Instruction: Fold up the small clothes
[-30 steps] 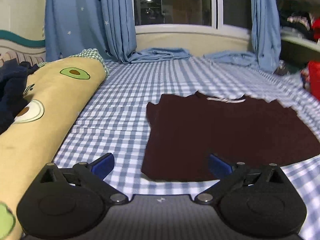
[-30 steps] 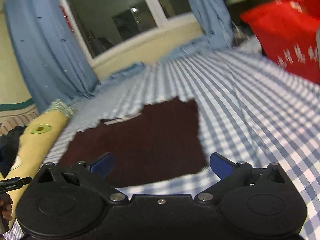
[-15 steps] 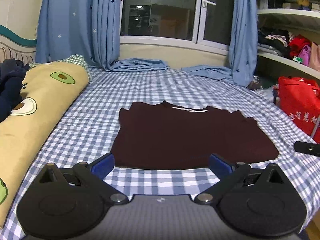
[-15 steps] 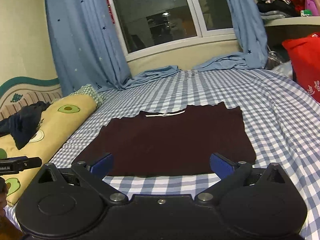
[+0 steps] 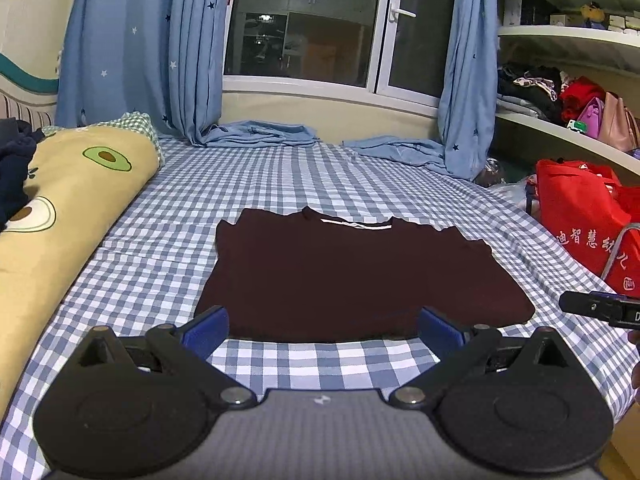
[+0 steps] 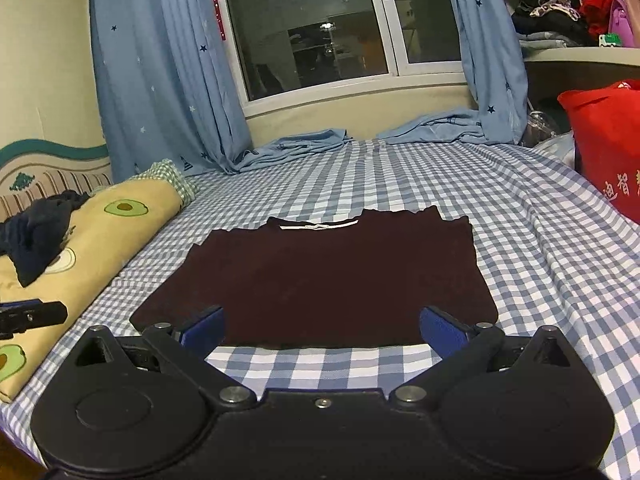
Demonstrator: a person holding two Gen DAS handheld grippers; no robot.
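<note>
A dark maroon shirt (image 5: 360, 272) is laid flat on the checked bedsheet (image 5: 320, 184), collar toward the window (image 5: 320, 24), a pale strip seen at the neckline, hem toward both cameras. From the right wrist view the same shirt (image 6: 328, 276) is shown spread out, its edges lying on the sheet, no fold made in it yet. The left gripper (image 5: 322, 328) is held just short of the near hem, its jaws spread wide with nothing caught between them; the blue fingertips (image 5: 206, 330) are seen against the hem, whether touching it cannot be told. The right gripper (image 6: 320, 330) is likewise held at the hem, jaws wide apart and nothing gripped, its fingertips (image 6: 440, 330) framing the lower edge of the cloth. At the right edge of the left view a black tip of the other tool is caught beside the shirt. To the left an avocado-print bolster (image 5: 60, 216) is laid along the sheet, with dark blue clothing (image 6: 36, 240) heaped on it. Blue star curtains (image 5: 136, 48) are hung either side of the window, their ends pooled on the bed. A red bag (image 5: 588, 220) is stood at the right edge of the bed, and shelves (image 5: 560, 40) with clothes and bags are seen above it.
</note>
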